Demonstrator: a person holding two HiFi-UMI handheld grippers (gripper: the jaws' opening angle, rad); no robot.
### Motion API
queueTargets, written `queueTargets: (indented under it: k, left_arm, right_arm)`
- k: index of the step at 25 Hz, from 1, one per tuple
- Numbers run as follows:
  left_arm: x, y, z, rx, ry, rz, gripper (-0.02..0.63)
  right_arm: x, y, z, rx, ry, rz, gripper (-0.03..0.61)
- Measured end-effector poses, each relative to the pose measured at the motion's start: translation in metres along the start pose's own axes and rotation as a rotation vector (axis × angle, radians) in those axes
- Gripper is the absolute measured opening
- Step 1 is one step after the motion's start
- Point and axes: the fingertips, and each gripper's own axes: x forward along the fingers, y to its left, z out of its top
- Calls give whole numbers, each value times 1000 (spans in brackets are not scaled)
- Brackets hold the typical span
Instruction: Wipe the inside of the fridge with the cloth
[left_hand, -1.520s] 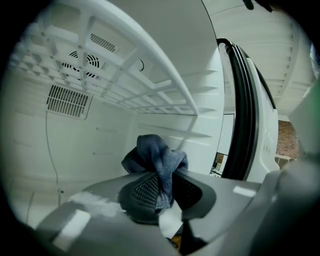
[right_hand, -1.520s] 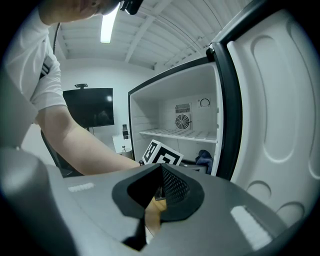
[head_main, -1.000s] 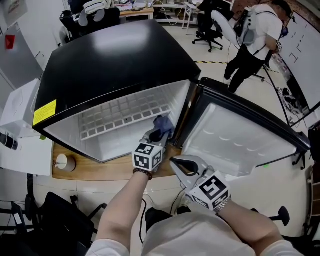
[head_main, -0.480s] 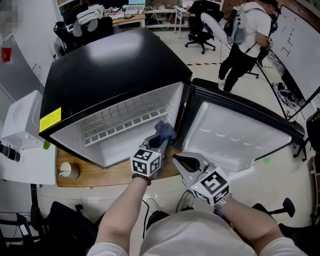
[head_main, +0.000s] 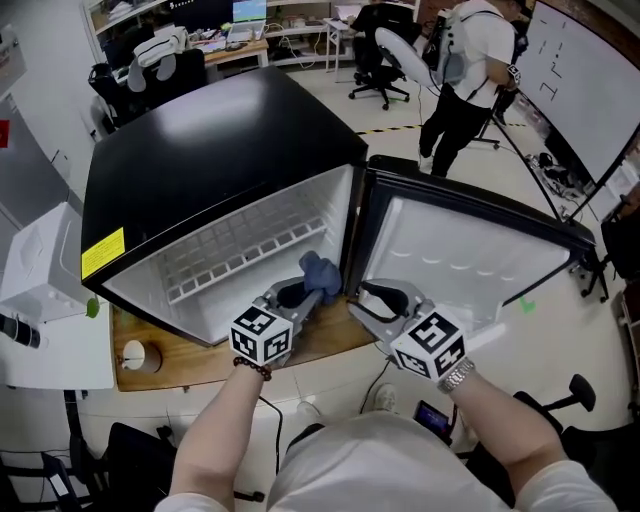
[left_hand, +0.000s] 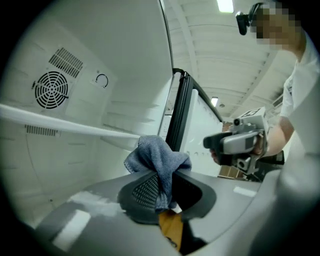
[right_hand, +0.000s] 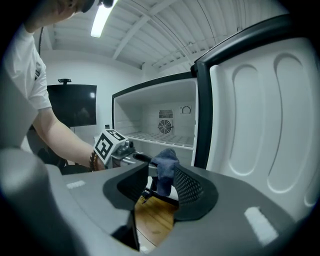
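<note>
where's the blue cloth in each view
Head view: cloth at centre, by the fridge opening, held in the left gripper.
Left gripper view: cloth at centre, pinched between its jaws.
Right gripper view: cloth low centre, beyond the jaws.
Shared landmark: white wire shelf.

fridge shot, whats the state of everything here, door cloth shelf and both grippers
fridge: open
fridge door: swung wide to the right
wire shelf: in place inside
cloth: bunched up, pinched at the fridge's front edge
left gripper: shut on the cloth
right gripper: jaws apart, have just been opening, nothing between them
</note>
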Motion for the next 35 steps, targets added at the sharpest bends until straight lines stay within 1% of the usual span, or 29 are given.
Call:
queueTargets:
  k: [2,4,7,10,12,16,19,22,24,28,31,33,35]
  left_arm:
    - [-9,-12,6,-2,-1,-87,54]
    - [-17,-23,11,-3,-3,-166,55]
    - [-27,-36,19,3,-3,-262,55]
    - [-36,-51,27,12,6,-353,55]
    - [-42,-60,34,13,17,-405,55]
    - [-49,-79,42,18,52,-516,55]
    - [-52,-91,47,0,74,-584,55]
    - [-50,-105,50,-26,83,-619,55]
    - [-45,-113,51,-35,85,-624,55]
    - [-32,-130,50,-48,77,-607,55]
    - [-20,-144,49,-52,70,-582,58]
    - [-12,-153,47,-58,65,-560,60]
    - [-7,-158,45,-66,56,-525,64]
  right_arm:
    - [2,1,-3,-9,19,31,196]
    - [4,4,-6,-33,36,66,253]
    - [7,13,-8,-87,51,98,293]
    - [9,18,-8,-113,54,120,306]
    - [7,20,-7,-99,54,147,308]
    - [-2,27,-2,-39,47,248,308]
    - [-10,34,1,-34,48,304,310]
    - [-21,40,4,-47,47,351,308]
    - [-28,43,4,-63,46,376,308]
    - [-40,46,1,-129,54,396,308]
    - [-48,48,-5,-193,54,379,307]
    - [-54,45,-9,-226,52,347,274]
    - [-61,40,-14,-244,51,314,219]
